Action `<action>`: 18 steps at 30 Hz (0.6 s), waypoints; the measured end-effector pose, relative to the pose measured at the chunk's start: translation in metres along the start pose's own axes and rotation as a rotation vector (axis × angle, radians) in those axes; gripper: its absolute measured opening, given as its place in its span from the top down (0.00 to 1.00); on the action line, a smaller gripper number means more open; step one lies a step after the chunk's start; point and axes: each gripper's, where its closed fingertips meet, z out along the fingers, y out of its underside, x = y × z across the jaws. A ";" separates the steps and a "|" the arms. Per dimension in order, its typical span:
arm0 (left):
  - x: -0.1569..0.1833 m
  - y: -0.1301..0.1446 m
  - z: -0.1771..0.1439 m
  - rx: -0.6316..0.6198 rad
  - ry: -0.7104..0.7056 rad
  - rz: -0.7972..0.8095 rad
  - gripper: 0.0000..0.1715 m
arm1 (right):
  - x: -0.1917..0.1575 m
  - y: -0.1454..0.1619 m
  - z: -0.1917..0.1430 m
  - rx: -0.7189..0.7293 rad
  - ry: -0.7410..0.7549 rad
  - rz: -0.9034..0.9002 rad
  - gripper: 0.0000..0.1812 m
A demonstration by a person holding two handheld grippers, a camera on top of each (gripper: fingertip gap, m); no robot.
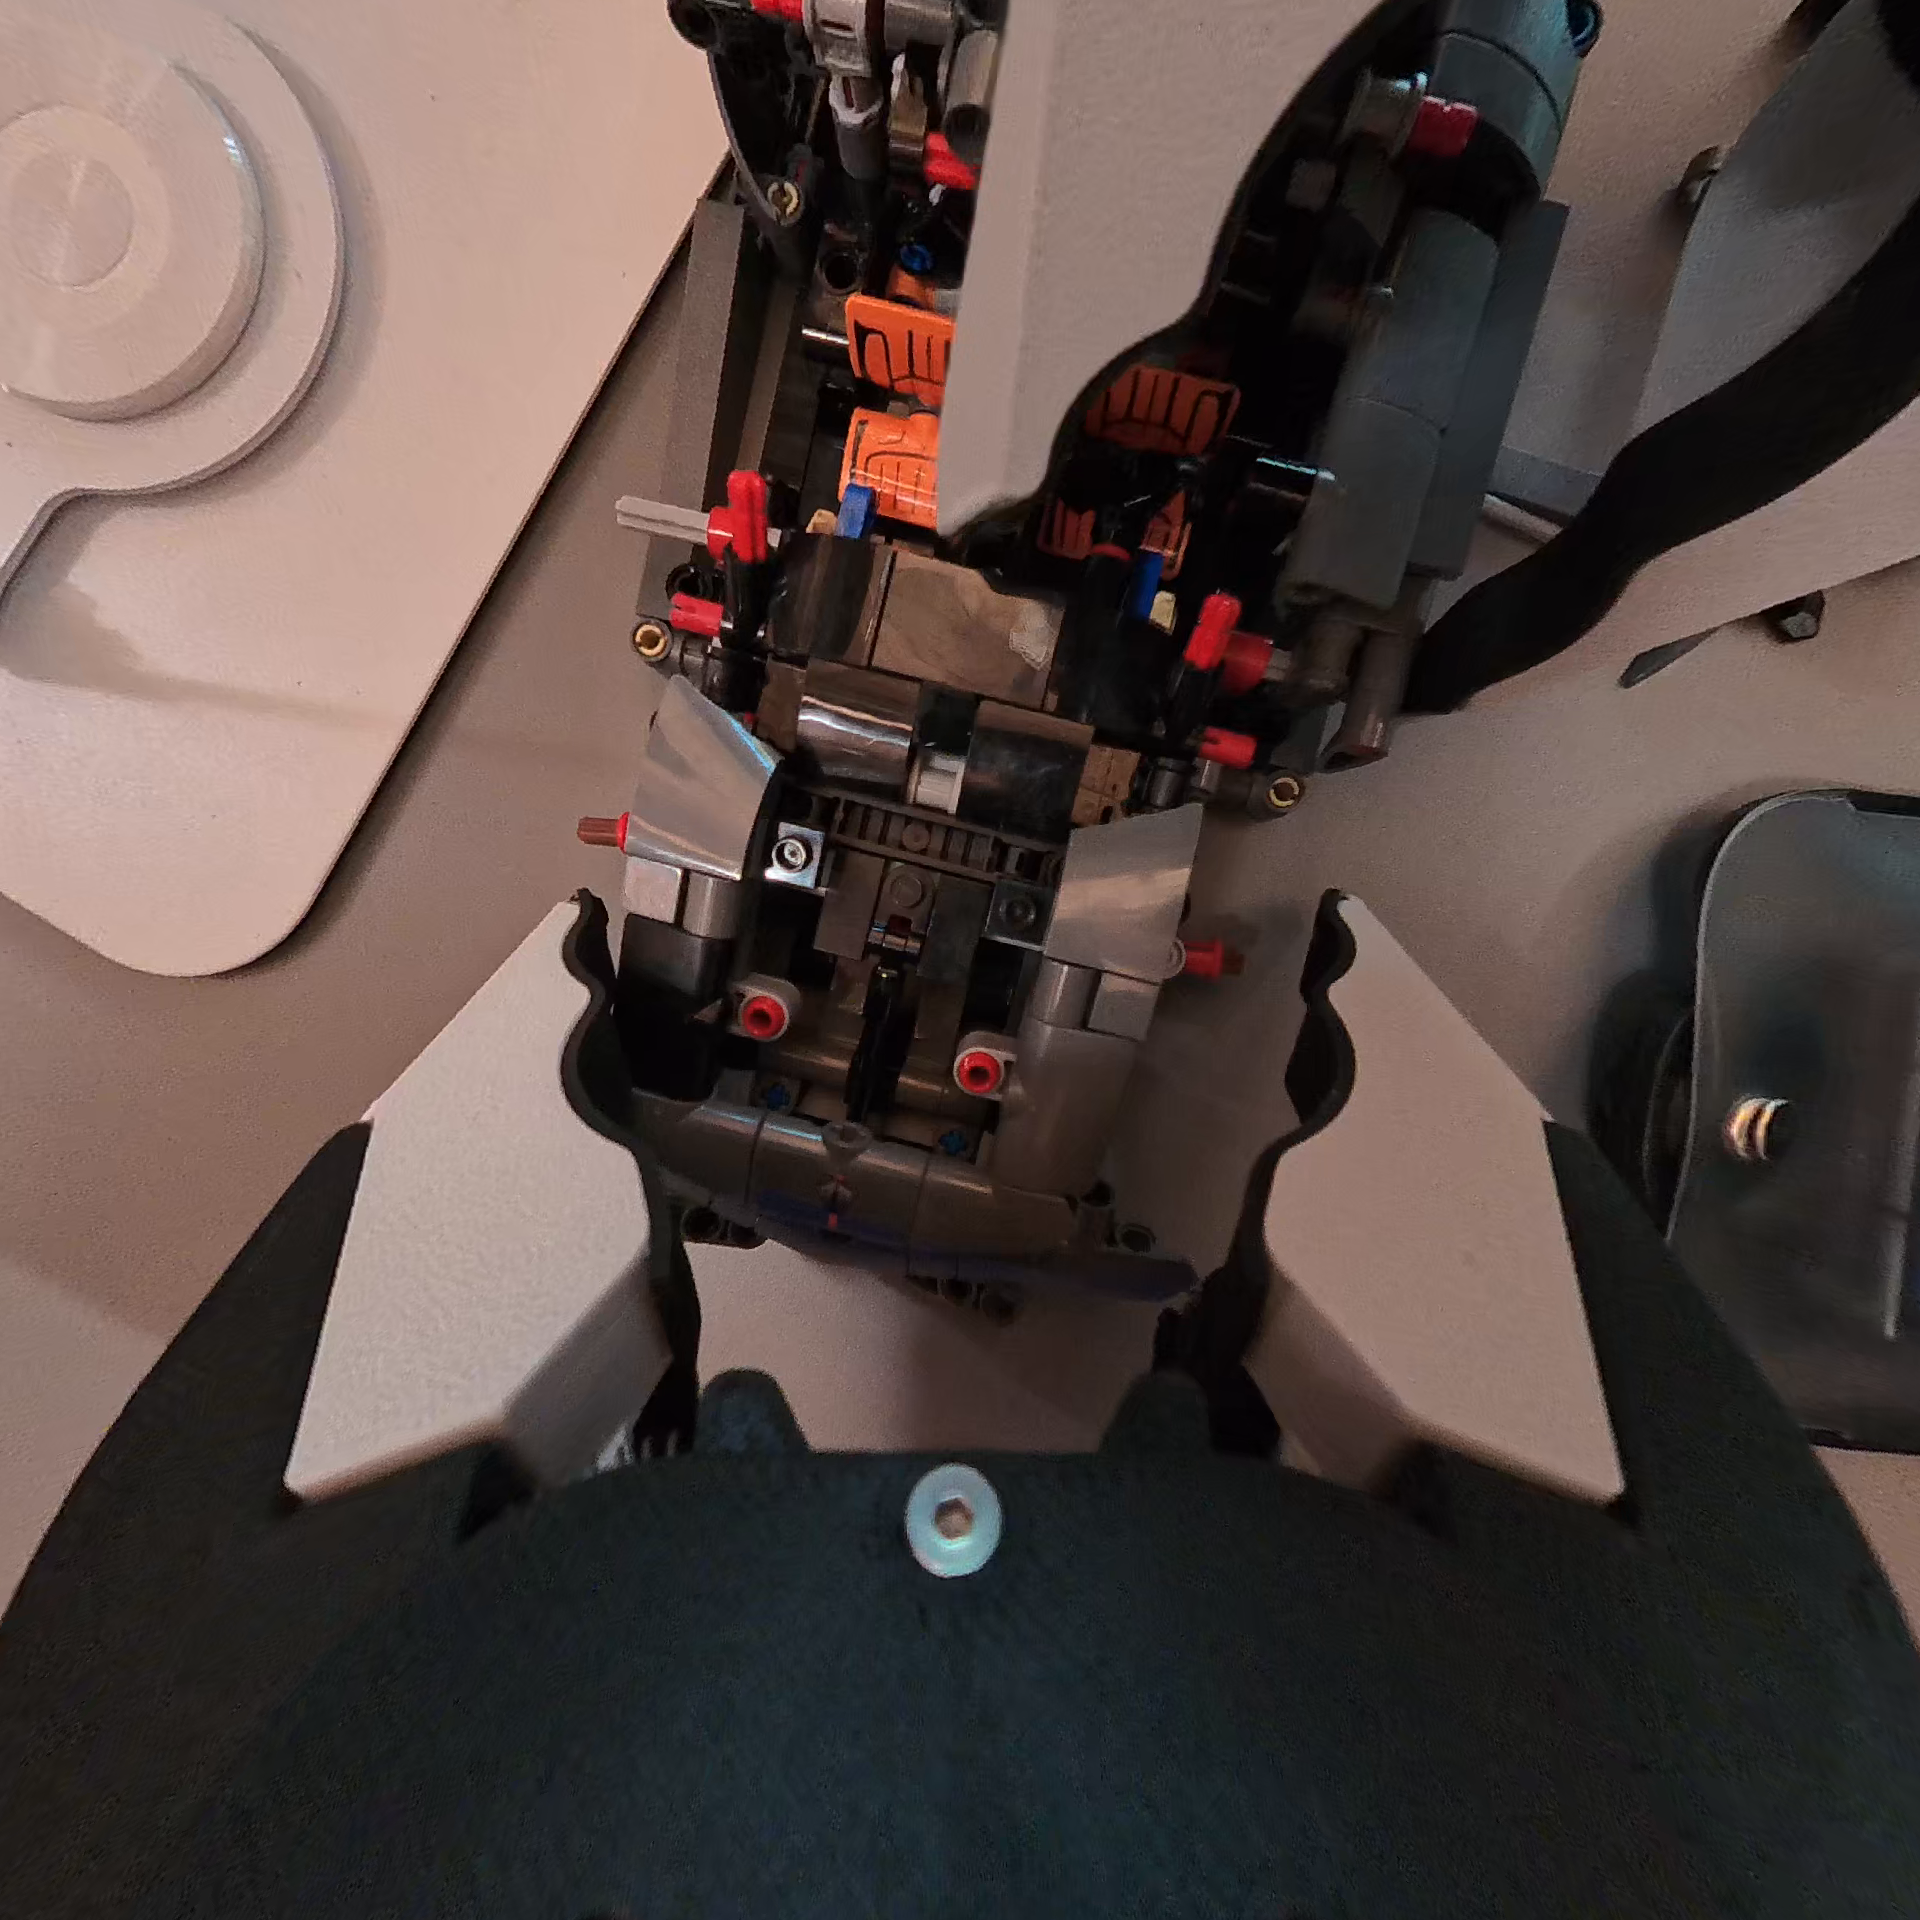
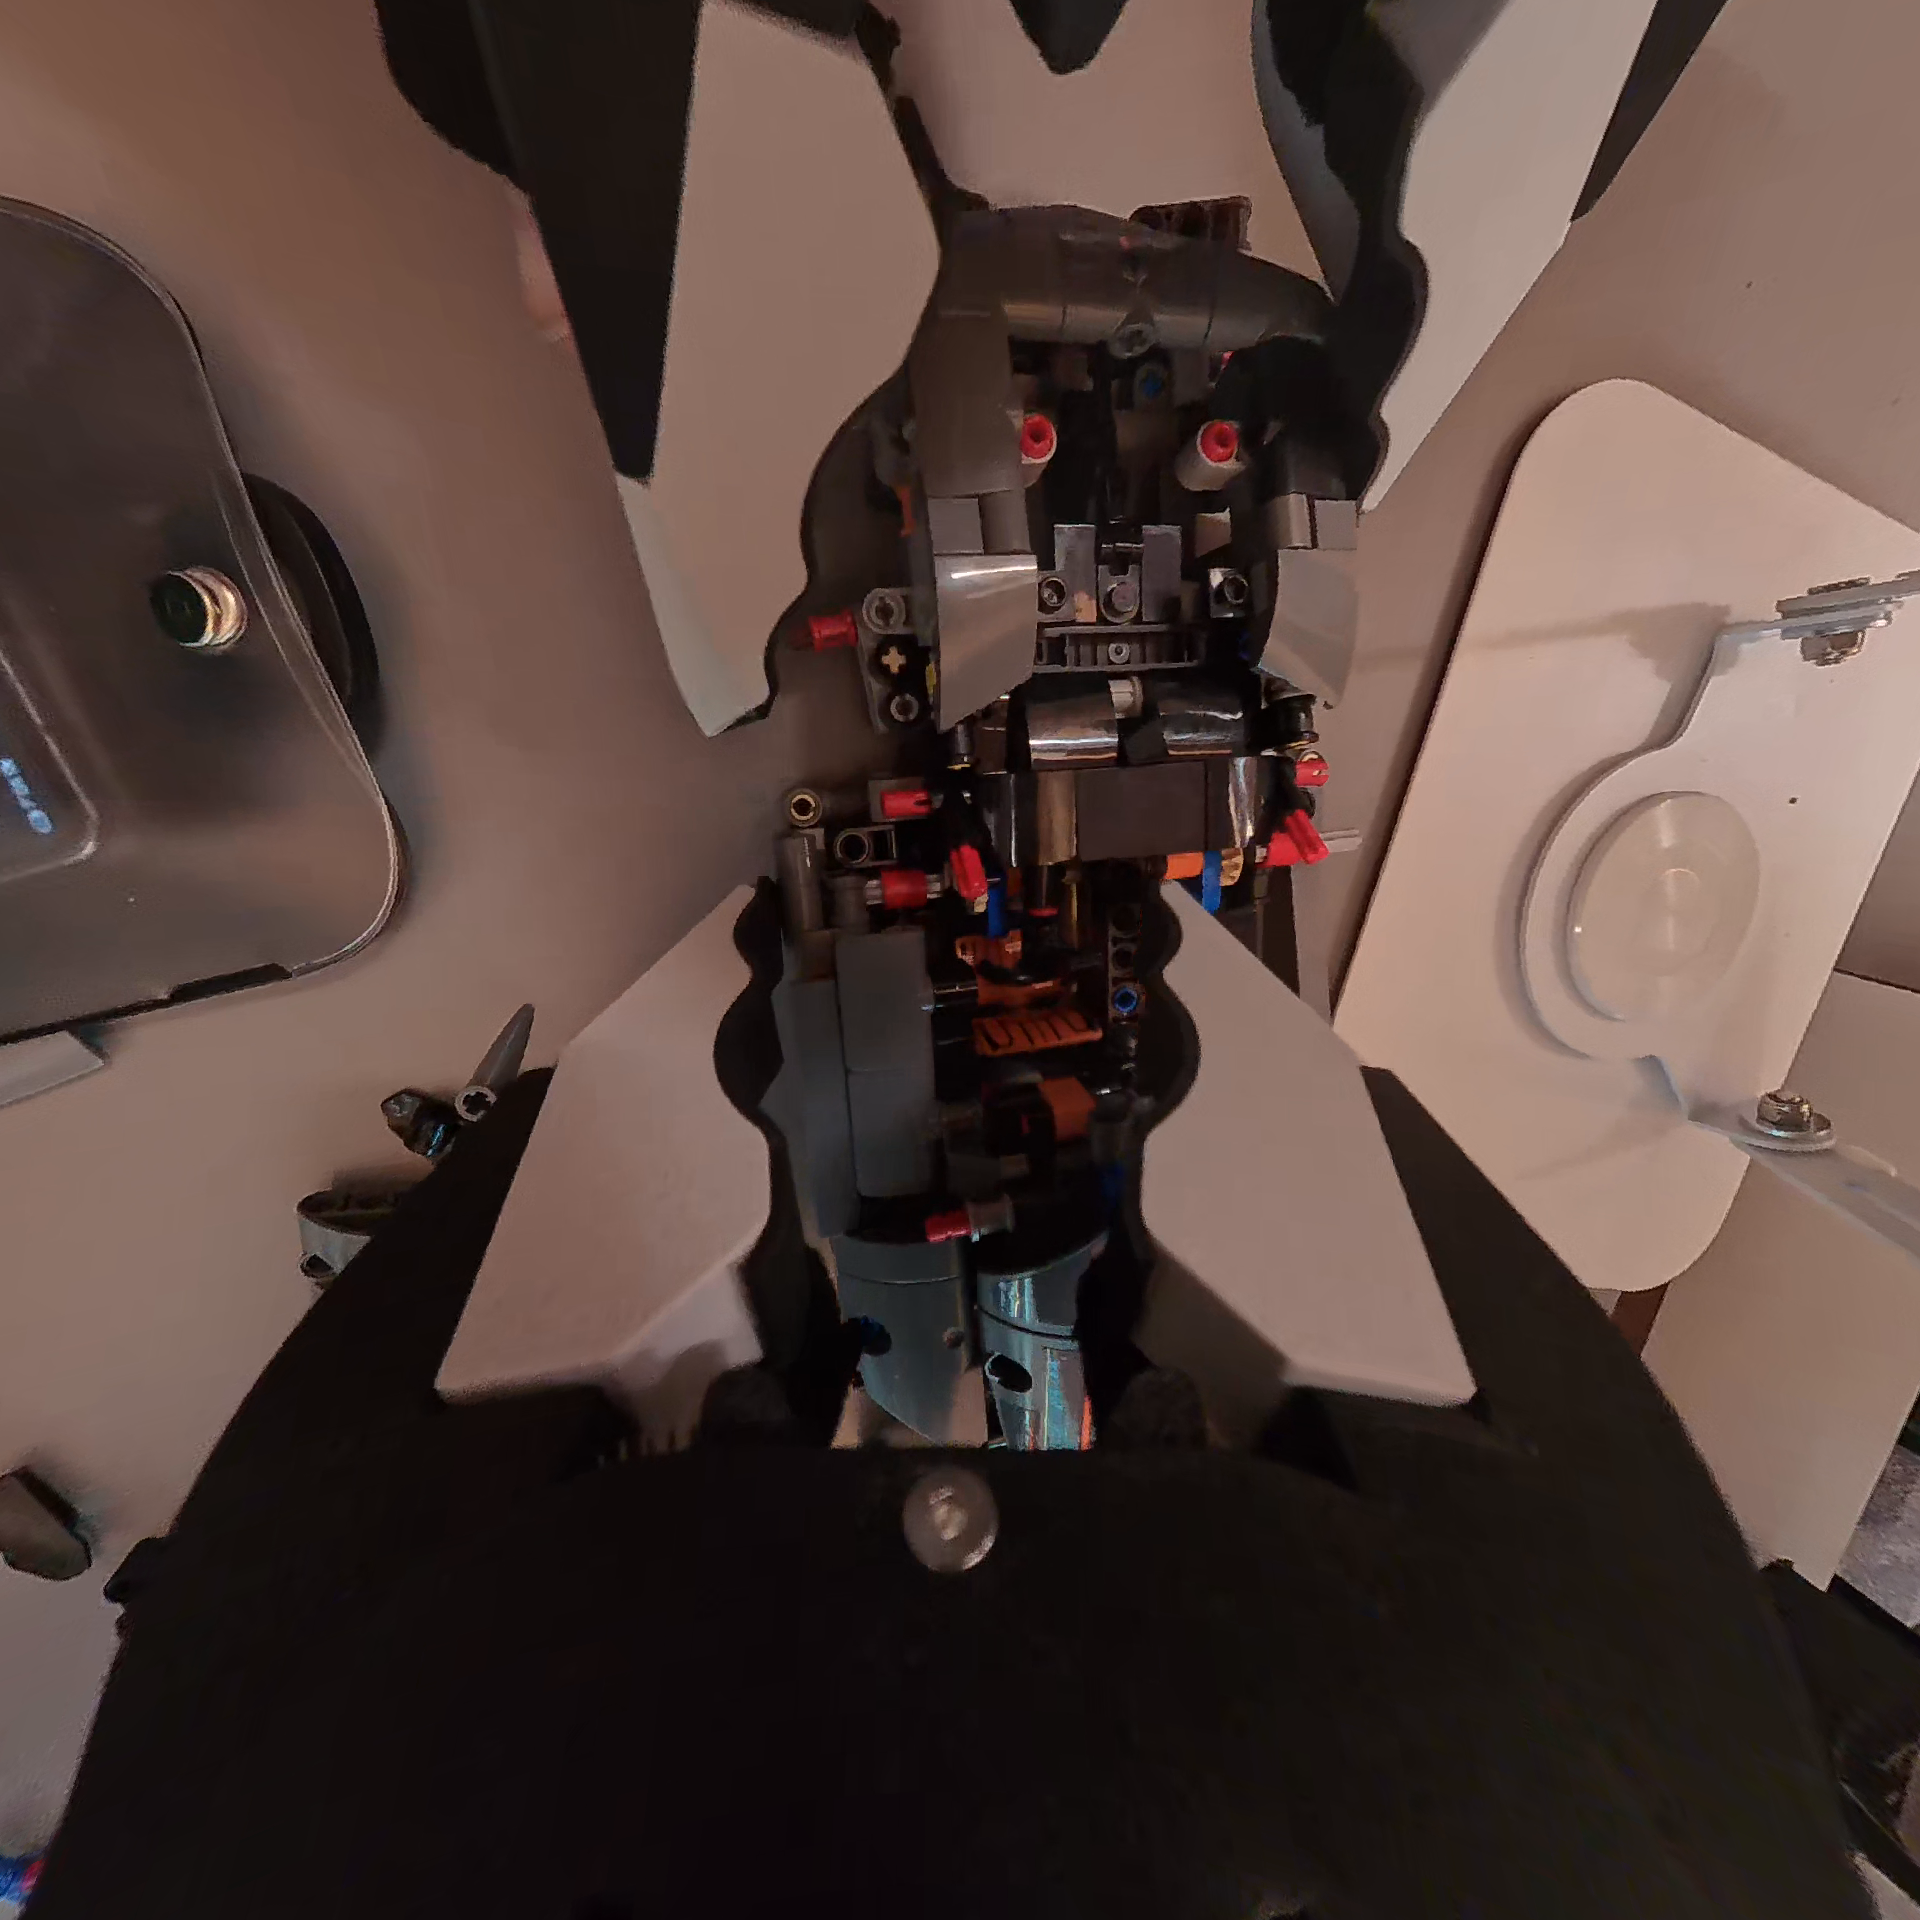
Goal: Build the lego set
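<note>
A partly built lego car (image 1: 935, 748) of grey and black parts with red pins and orange seats lies on the pale table. My left gripper (image 1: 961, 914) is shut on its rounded grey nose, one finger on each side. My right gripper (image 2: 961, 904) is shut on the other end of the car (image 2: 1039, 790), near the grey side panel (image 2: 862, 1060) and the seats. One of the right gripper's white fingers (image 1: 997, 260) shows in the left wrist view, covering the middle of the seats. One of the left gripper's fingers (image 2: 769, 364) shows at the top of the right wrist view.
A white plate with a raised round disc (image 1: 125, 229) lies beside the car; it also shows in the right wrist view (image 2: 1662, 914). A dark device with a metal screw (image 1: 1787, 1091) sits on the other side. Small loose parts (image 2: 488, 1060) lie near my right gripper.
</note>
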 end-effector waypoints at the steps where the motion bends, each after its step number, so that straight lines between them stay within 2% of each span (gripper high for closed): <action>1: 0.000 0.000 0.000 0.002 0.001 -0.002 0.26 | 0.000 0.000 0.000 0.001 -0.001 -0.002 0.63; 18: -0.002 0.002 0.003 0.008 0.001 -0.004 0.30 | 0.000 0.000 0.000 -0.010 -0.002 0.007 0.64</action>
